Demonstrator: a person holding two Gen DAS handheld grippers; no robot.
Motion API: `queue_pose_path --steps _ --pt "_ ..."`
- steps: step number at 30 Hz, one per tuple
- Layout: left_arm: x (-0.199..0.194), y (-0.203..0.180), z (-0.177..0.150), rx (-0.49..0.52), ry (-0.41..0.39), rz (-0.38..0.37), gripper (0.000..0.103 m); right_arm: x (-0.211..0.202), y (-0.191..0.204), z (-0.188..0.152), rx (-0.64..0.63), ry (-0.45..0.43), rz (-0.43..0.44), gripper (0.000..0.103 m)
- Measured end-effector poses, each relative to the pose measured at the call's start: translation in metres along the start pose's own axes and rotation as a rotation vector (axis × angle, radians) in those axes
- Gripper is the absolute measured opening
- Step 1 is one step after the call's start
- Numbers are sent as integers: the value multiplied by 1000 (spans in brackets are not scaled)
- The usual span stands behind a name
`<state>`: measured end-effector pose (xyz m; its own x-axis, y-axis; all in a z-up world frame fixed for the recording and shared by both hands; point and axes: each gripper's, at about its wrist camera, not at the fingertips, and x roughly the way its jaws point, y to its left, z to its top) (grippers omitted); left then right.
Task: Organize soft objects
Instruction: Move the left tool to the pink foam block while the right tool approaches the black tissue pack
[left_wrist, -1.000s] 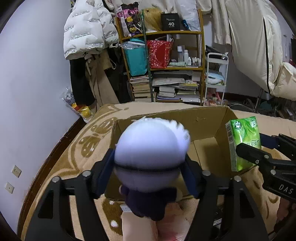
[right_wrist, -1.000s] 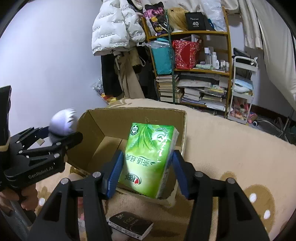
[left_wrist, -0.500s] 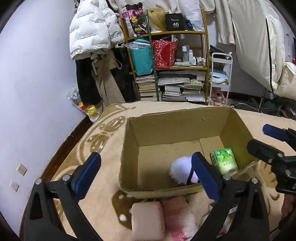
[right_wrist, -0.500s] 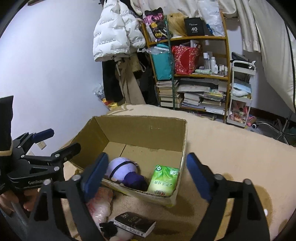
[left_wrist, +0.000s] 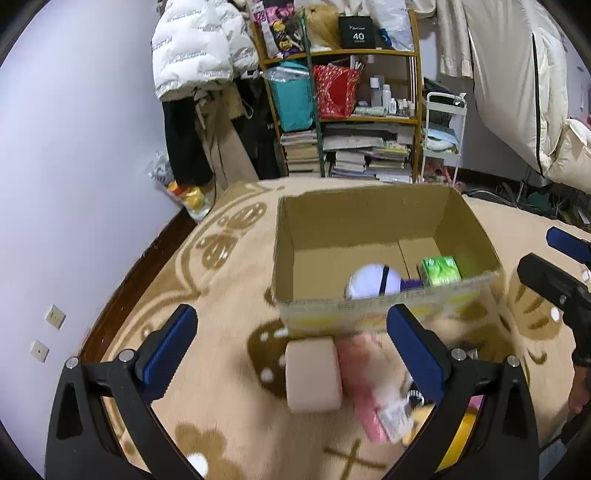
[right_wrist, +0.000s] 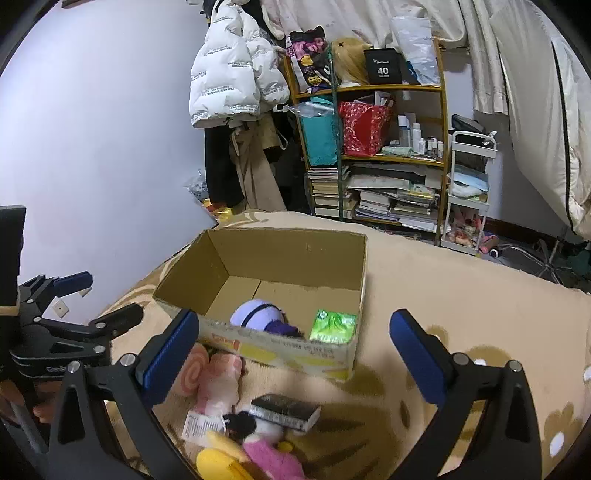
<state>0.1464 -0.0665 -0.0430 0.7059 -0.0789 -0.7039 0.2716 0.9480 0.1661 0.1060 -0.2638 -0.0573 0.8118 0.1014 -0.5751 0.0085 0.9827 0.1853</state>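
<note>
An open cardboard box (left_wrist: 369, 218) (right_wrist: 280, 254) stands on the beige carpet. Inside lie a white-headed plush doll (left_wrist: 373, 280) (right_wrist: 258, 314) and a green tissue pack (left_wrist: 441, 271) (right_wrist: 332, 326). My left gripper (left_wrist: 291, 354) is open and empty, above a pale pink roll-shaped plush (left_wrist: 312, 374) and a pink plush (left_wrist: 364, 373) in front of the box. My right gripper (right_wrist: 293, 354) is open and empty, near the box's front wall. Below it lie the pink plushes (right_wrist: 218, 380), a dark-haired doll (right_wrist: 255, 428) and a yellow soft item (right_wrist: 218, 461).
A black book-like box (right_wrist: 284, 406) lies among the soft items. A cluttered shelf (left_wrist: 347, 110) with books, hanging coats (left_wrist: 199, 48) and a white trolley (left_wrist: 443, 136) stand behind the carpet. The wall (left_wrist: 74, 166) is at the left.
One second ago both grippers held the doll and tissue pack over the box; both opened and dropped them in. Since then both grippers have drawn back from the box toward the plush pile.
</note>
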Motion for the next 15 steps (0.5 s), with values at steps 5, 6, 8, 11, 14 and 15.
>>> queue_pose_path --steps 5,6,8,11,14,15 --pt "-14 10 -11 -10 43 20 101 -10 2 -10 2 31 2 103" --pt "-16 12 -13 -12 49 25 101 -11 3 -12 -2 35 -1 103" --pt "-20 15 -19 -18 61 43 101 -14 7 -18 -13 41 -16 103" --pt "-23 21 -29 -23 81 48 101 -15 9 -26 -26 59 -35 103" --pt "-18 25 -36 -31 109 46 101 -13 11 -34 -28 82 -40 103" --pt "-16 26 -37 -34 113 46 101 -12 11 -36 -29 89 -41 103"
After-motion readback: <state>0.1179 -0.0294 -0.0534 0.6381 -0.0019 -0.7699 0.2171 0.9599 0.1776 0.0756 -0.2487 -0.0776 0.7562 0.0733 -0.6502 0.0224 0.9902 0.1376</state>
